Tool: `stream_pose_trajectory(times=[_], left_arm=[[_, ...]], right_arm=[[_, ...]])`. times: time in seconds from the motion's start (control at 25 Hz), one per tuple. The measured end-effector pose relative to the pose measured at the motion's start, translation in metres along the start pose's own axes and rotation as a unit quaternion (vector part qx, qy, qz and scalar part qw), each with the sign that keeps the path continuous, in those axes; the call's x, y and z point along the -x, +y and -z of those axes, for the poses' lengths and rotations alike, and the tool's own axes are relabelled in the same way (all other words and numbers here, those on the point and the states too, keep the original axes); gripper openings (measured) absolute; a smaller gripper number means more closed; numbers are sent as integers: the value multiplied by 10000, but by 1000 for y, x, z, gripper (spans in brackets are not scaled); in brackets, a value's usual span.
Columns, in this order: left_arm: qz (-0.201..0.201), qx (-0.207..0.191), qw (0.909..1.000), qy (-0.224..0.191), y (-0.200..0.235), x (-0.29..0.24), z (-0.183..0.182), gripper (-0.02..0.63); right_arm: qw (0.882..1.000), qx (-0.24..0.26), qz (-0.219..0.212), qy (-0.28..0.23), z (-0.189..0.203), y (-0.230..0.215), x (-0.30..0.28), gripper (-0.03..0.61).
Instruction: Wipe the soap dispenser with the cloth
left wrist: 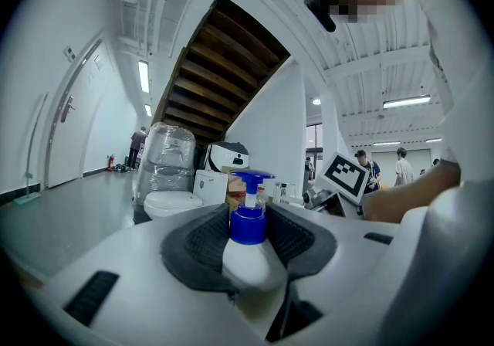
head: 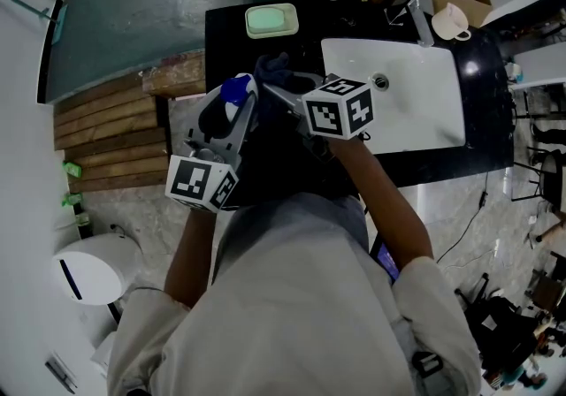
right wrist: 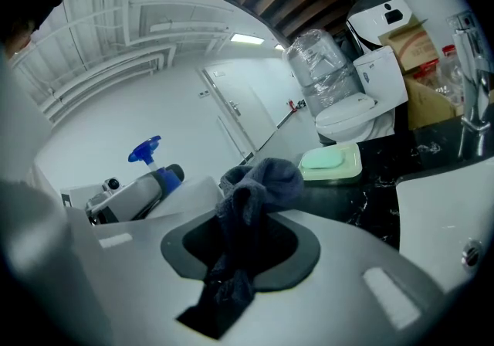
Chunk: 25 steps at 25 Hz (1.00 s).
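Currently, my left gripper (left wrist: 248, 248) clamps the soap dispenser (left wrist: 248, 221) by its white body, over the black counter's (head: 228, 42) end. My right gripper (right wrist: 243, 240) pinches the dark cloth (right wrist: 258, 182) near the dispenser; they appear apart, though contact is unclear.

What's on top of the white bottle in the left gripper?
A blue pump head tops the soap dispenser. The left gripper clamps its sides, so the bottle's lower part and base are hidden.
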<state>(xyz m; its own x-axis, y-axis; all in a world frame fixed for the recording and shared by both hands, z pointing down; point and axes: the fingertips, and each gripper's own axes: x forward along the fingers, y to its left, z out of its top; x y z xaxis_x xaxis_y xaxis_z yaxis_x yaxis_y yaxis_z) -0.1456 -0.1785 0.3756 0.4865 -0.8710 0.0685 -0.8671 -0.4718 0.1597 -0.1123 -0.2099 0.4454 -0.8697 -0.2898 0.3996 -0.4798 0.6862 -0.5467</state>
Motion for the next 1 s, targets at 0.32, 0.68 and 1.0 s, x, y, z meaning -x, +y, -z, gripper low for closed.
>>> stream_pose_trajectory(times=[0.32,0.68,1.0], left_arm=[[18,21,10000,20,0,0,-2,144],[42,1,10000,3,-2,1,-1,144],[55,-23,10000,-3,-2,1,-2,144]], right_arm=[[9998,-122,90,152,15,-9,-6,75],[9992,-237,162,273,29,-16,-10,75],[9988,-146,271,377,38,-19,-13,75]])
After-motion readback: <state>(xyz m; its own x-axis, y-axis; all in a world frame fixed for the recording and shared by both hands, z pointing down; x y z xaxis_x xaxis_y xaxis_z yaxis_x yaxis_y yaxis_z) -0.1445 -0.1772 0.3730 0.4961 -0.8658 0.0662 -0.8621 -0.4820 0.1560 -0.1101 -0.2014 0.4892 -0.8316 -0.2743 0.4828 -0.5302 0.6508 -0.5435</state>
